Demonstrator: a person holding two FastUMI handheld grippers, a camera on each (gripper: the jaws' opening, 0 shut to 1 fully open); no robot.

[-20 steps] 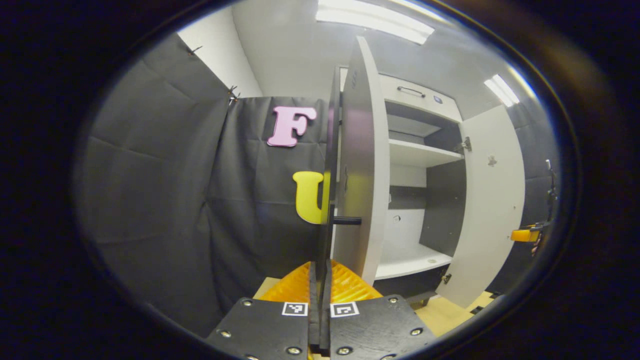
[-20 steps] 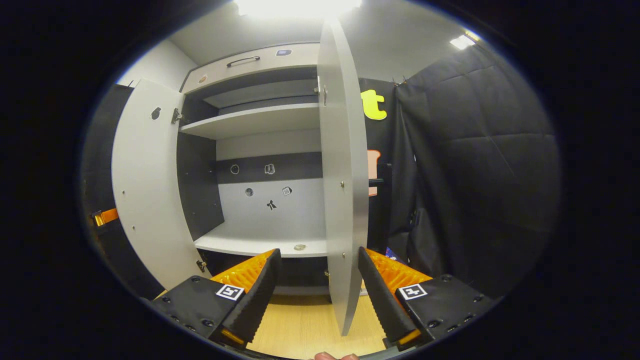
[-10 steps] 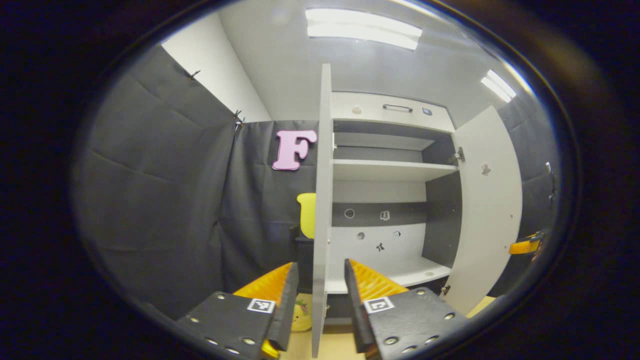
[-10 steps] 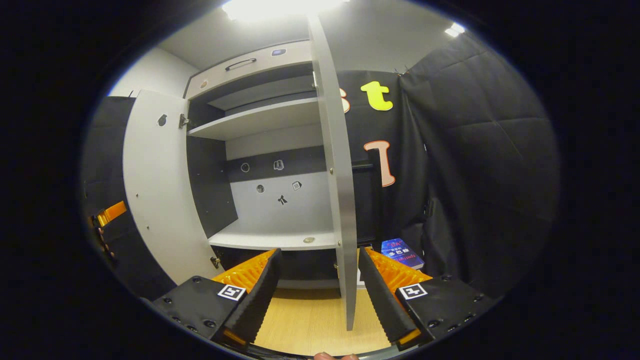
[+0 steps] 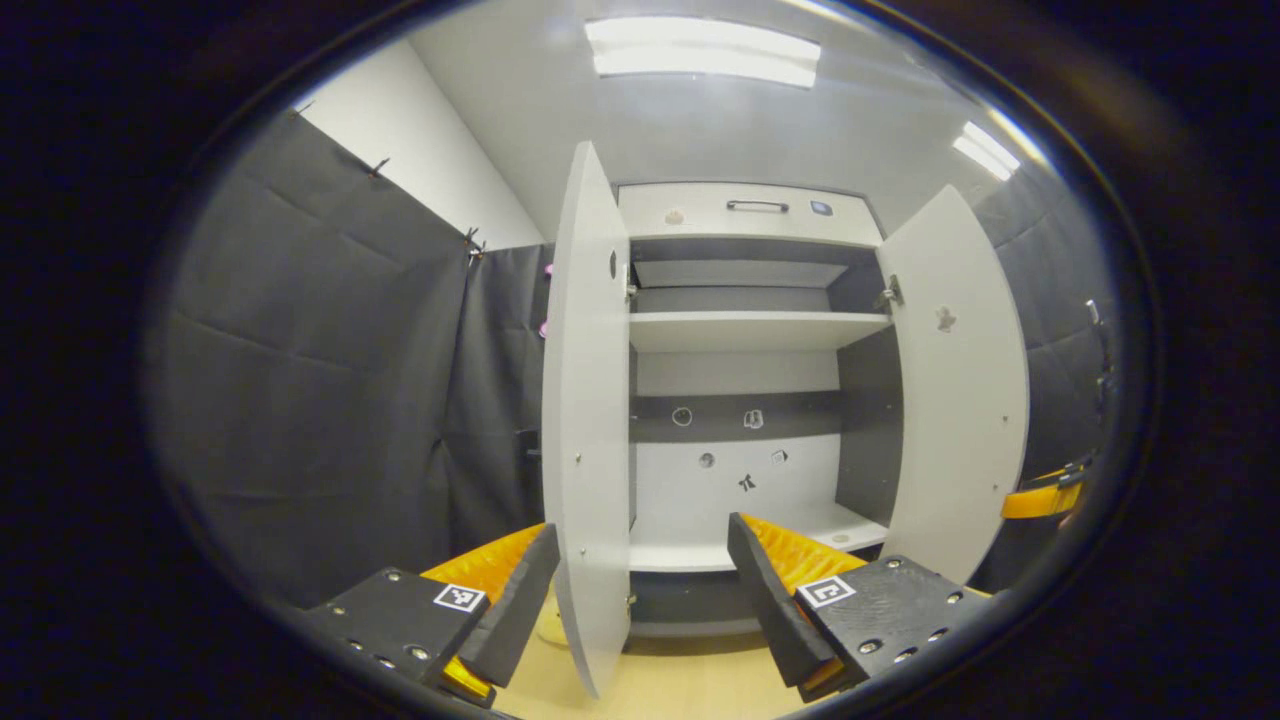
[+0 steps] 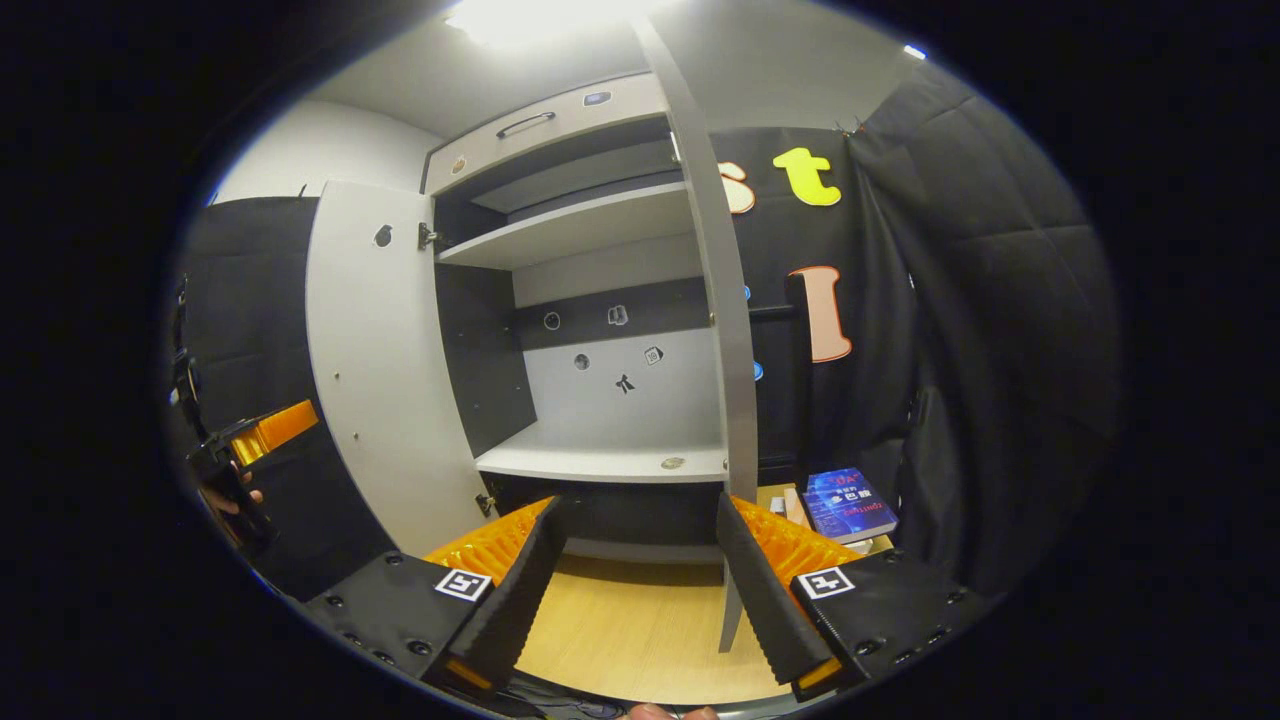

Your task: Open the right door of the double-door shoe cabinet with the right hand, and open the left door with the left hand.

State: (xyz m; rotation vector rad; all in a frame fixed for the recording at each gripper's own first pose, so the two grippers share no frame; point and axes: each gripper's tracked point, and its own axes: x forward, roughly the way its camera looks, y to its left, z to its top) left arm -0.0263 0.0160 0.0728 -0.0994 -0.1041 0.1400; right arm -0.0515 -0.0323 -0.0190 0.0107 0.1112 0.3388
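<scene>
The shoe cabinet (image 5: 740,330) stands with both doors swung out. In the left gripper view the left door (image 5: 585,420) shows its inner face close ahead, and the right door (image 5: 960,400) stands wide at the right. My left gripper (image 5: 640,610) is open, and the left door's lower edge shows between its spread fingers without touching them. In the right gripper view the right door (image 6: 728,300) is seen nearly edge-on, and the left door (image 6: 385,370) stands open at the left. My right gripper (image 6: 635,580) is open and holds nothing.
A blue book (image 6: 850,505) lies on the wooden floor (image 6: 640,630) right of the cabinet. The other gripper (image 6: 255,435) and a hand (image 6: 230,500) show at the far left. Black cloth walls close in both sides. A top drawer handle (image 5: 757,206) sits above the shelves.
My left gripper, shut on the left door's edge a second ago, has opened and drawn back, now facing the cabinet's inside. The right gripper stayed open and drifted away from the right door.
</scene>
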